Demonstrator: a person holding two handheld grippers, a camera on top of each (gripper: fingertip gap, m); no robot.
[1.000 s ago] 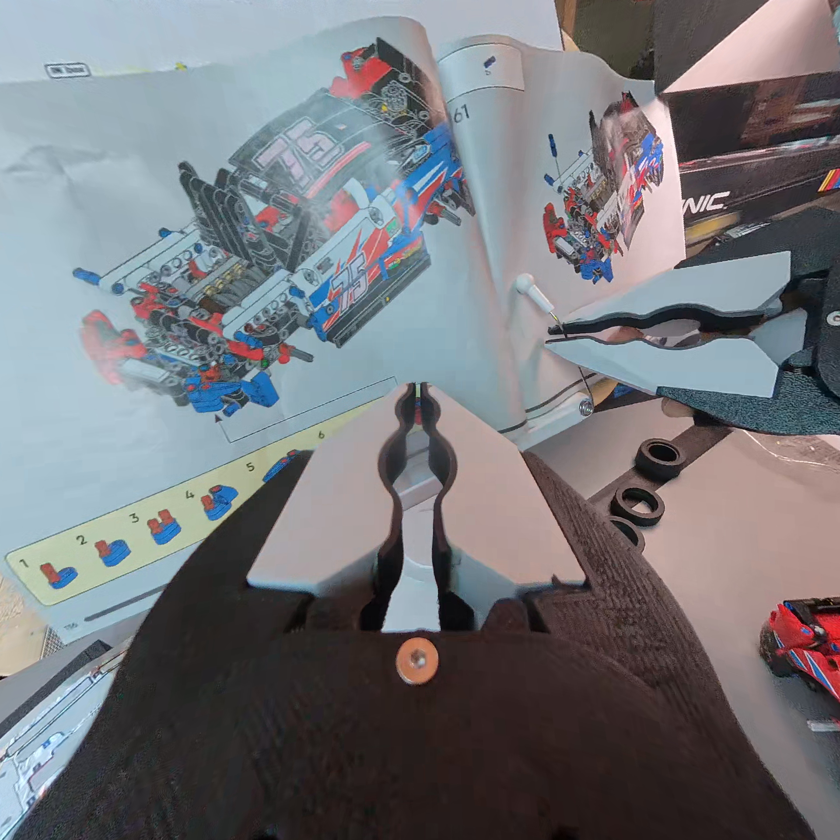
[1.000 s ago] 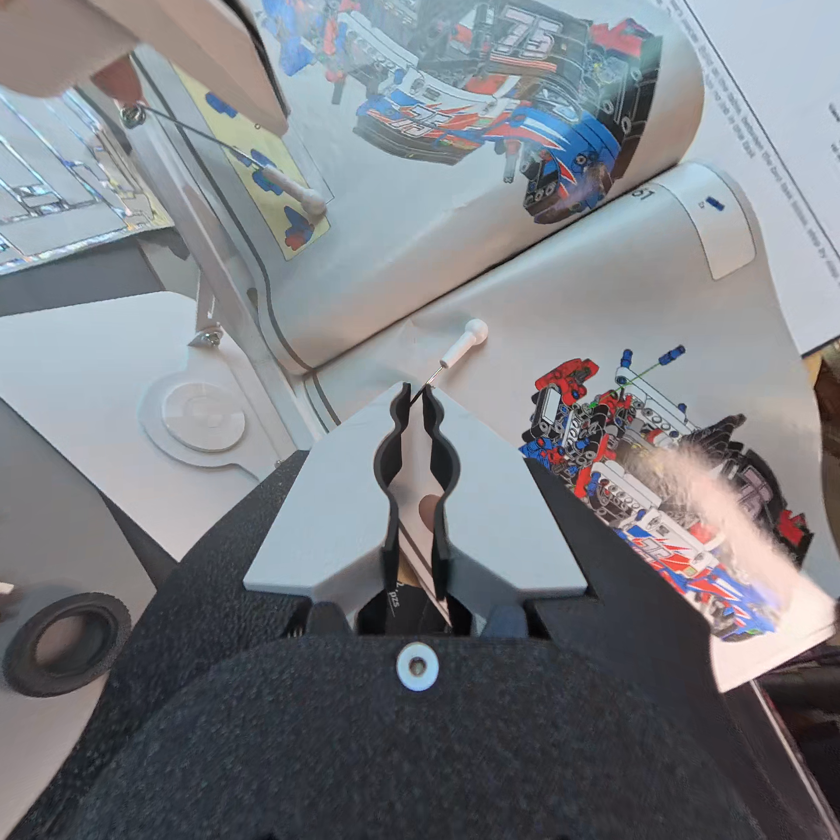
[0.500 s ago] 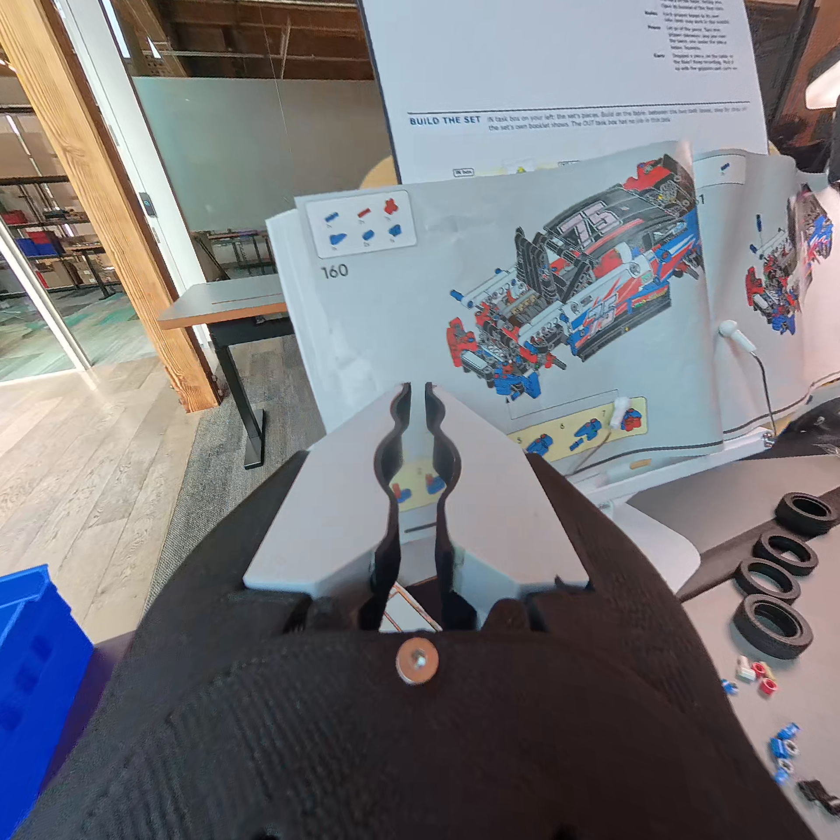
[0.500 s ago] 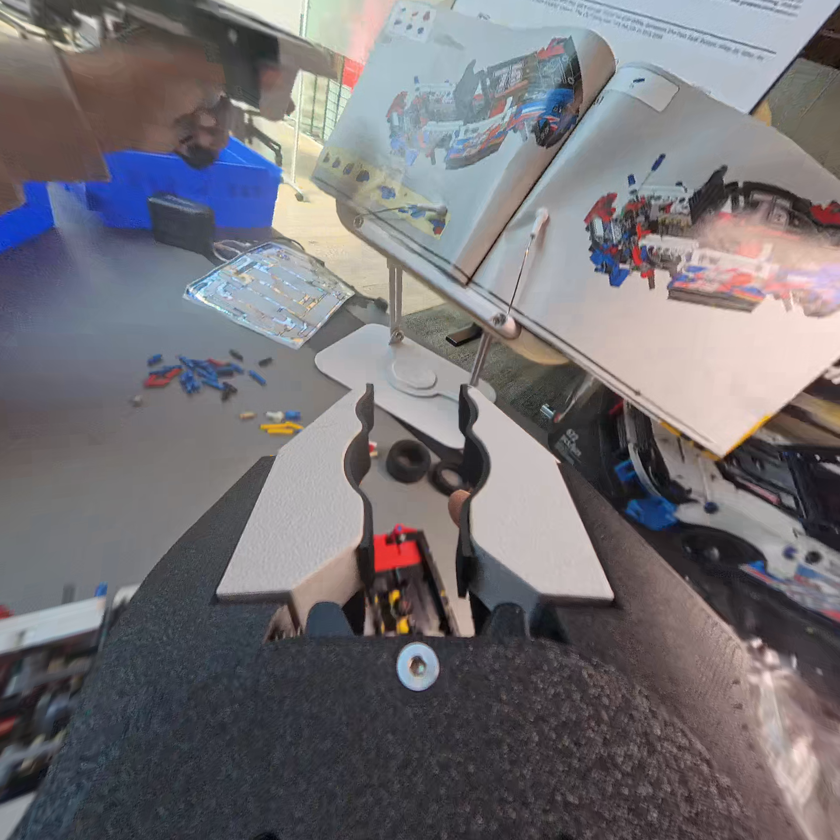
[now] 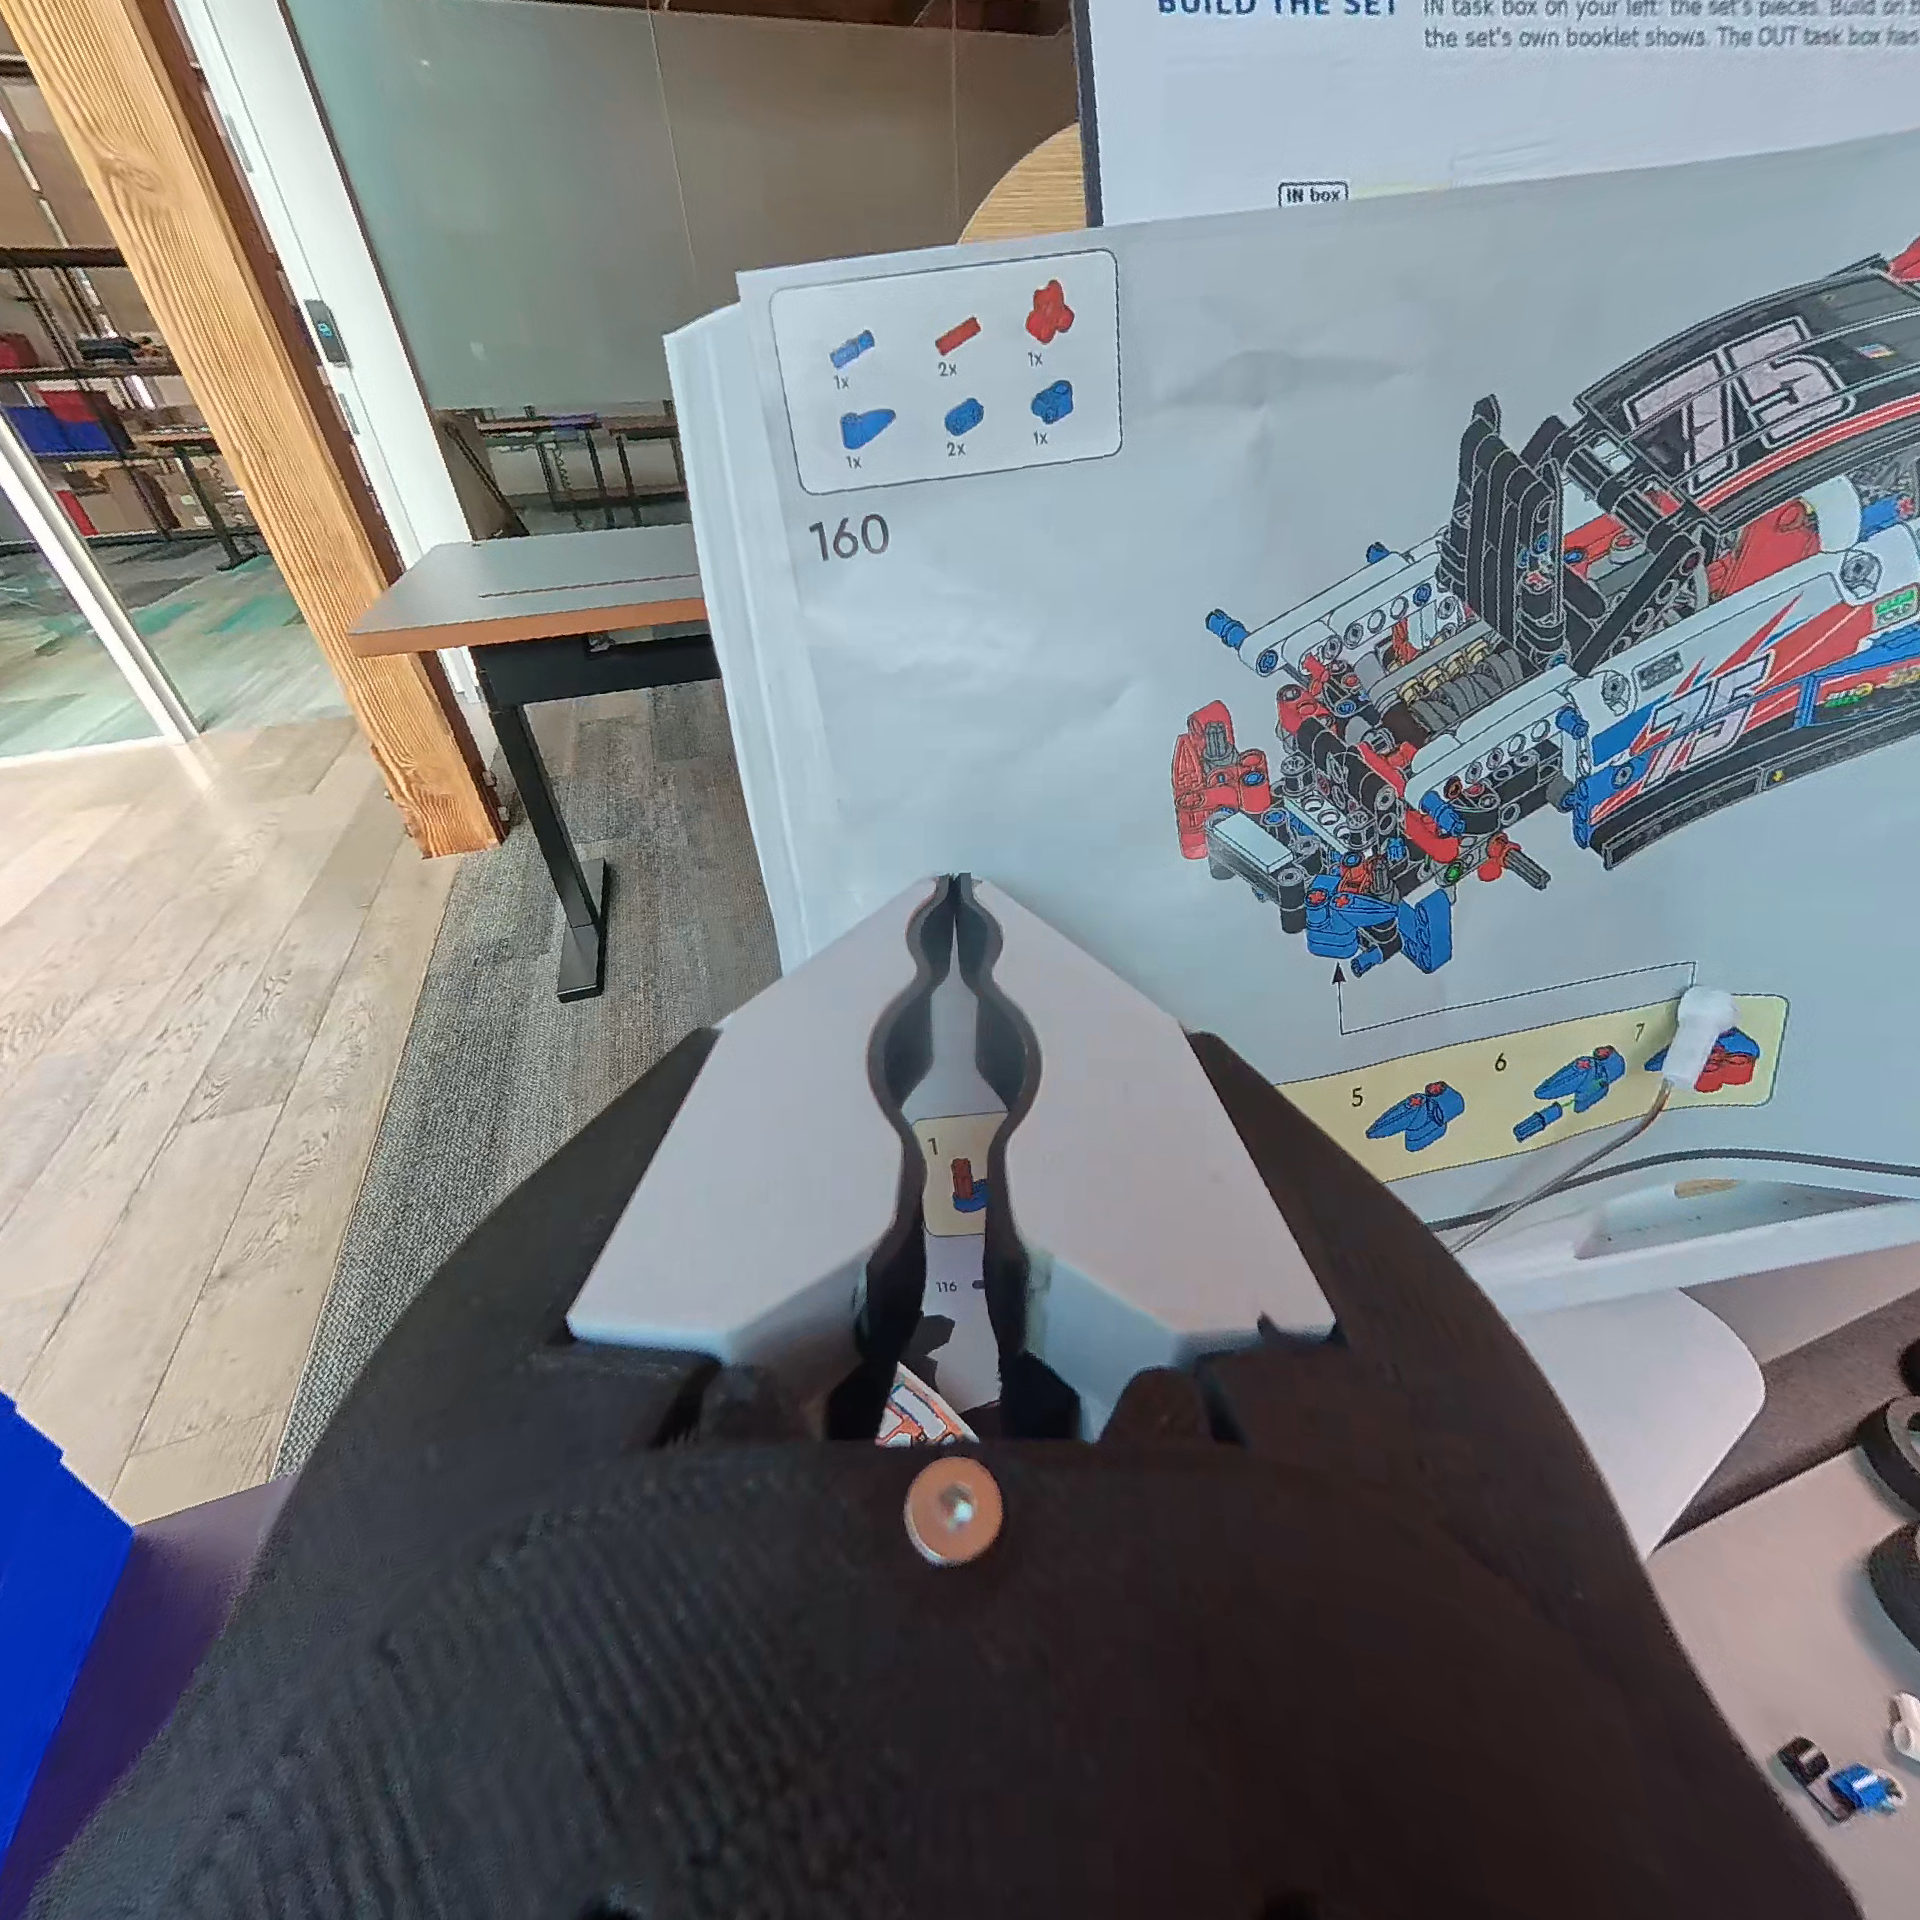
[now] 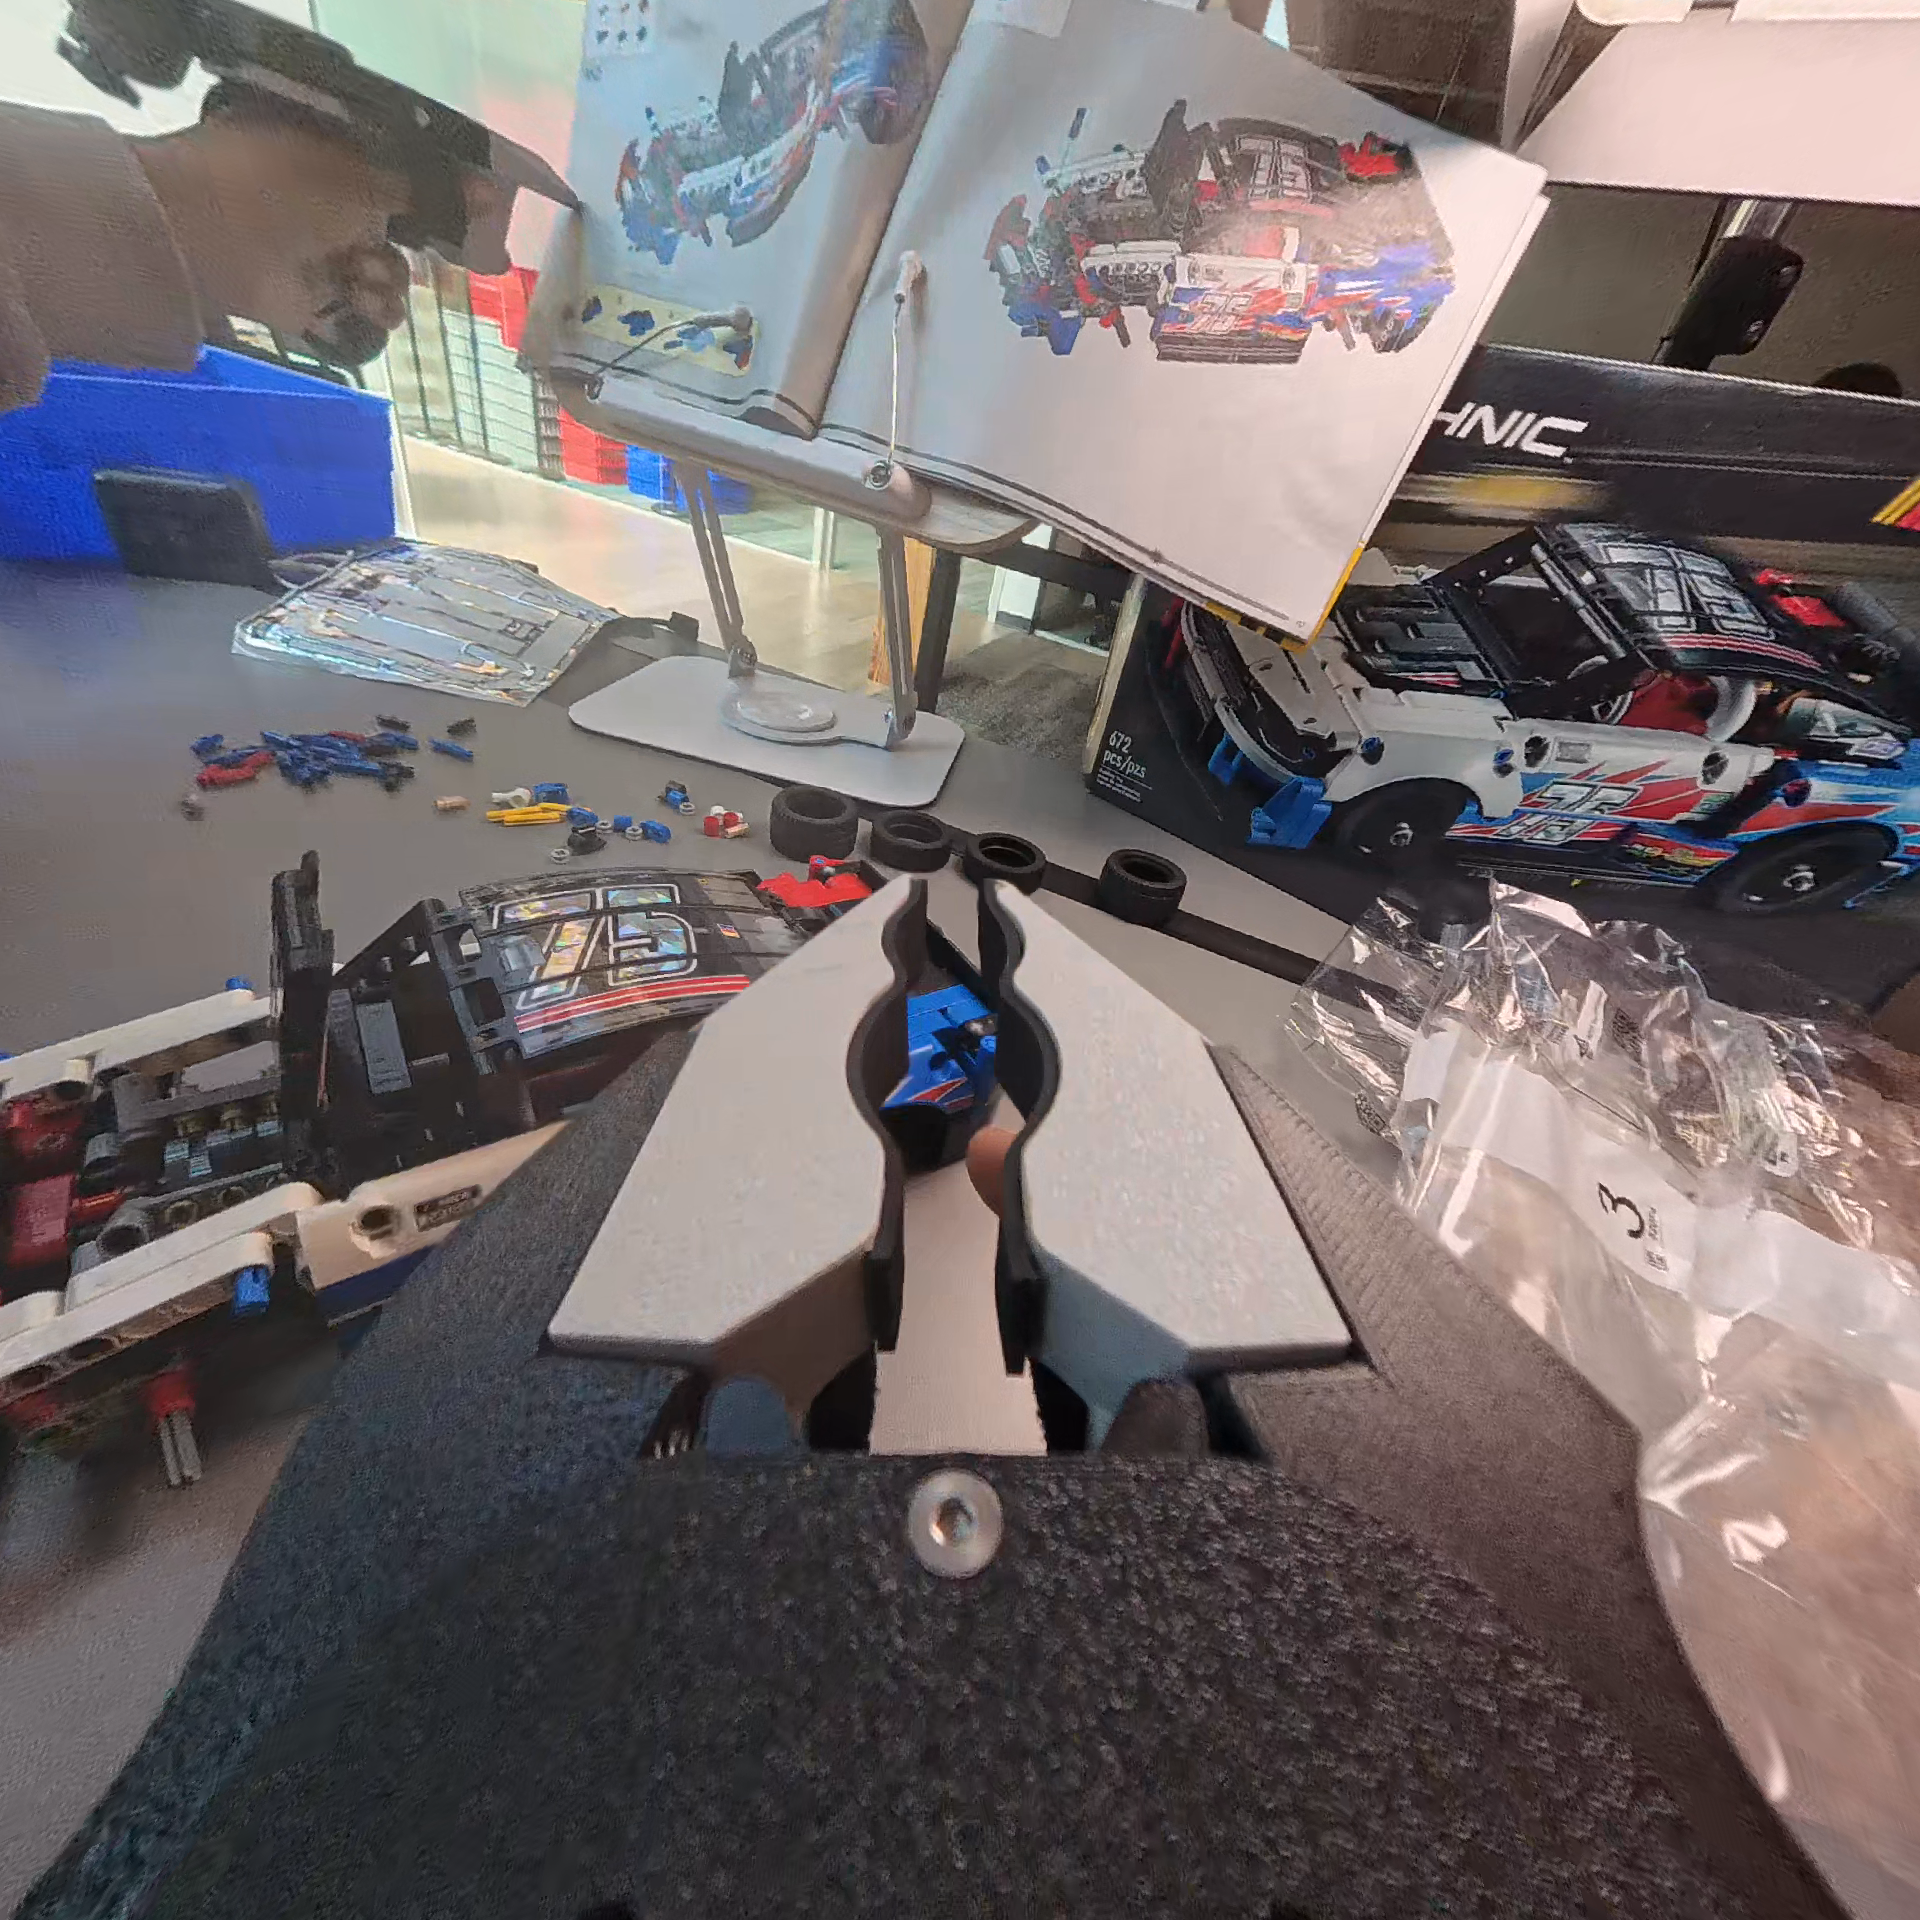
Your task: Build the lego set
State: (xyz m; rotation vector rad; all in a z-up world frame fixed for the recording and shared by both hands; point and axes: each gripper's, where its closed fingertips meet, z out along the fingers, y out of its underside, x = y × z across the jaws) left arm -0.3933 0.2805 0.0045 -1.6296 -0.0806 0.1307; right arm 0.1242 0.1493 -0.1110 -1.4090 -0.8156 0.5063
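Note:
The open instruction booklet (image 5: pixel 1143 675) stands on a white stand. My left gripper (image 5: pixel 956 883) is shut and empty, with its tips right in front of the lower left part of the left page. In the right wrist view the booklet (image 6: pixel 1195 416) is farther off, and the left gripper (image 6: pixel 488 192) shows blurred at its left edge. My right gripper (image 6: pixel 951 888) is slightly open and empty. It hovers over the rear of the partly built black, white and blue car (image 6: pixel 468 1018) on the grey table.
Several black tyres (image 6: pixel 909 836) lie in a row behind the car. Loose small pieces (image 6: pixel 312 753) and a sticker sheet (image 6: pixel 416 623) lie at the left. The set's box (image 6: pixel 1558 748) stands at the right, and clear plastic bags (image 6: pixel 1610 1122) lie in front of it. A blue bin (image 6: pixel 208 457) is at the far left.
Both grippers pulled back from the booklet's page holders. The right one opened a little and dropped over the car. The left one moved to the left page and closed again.

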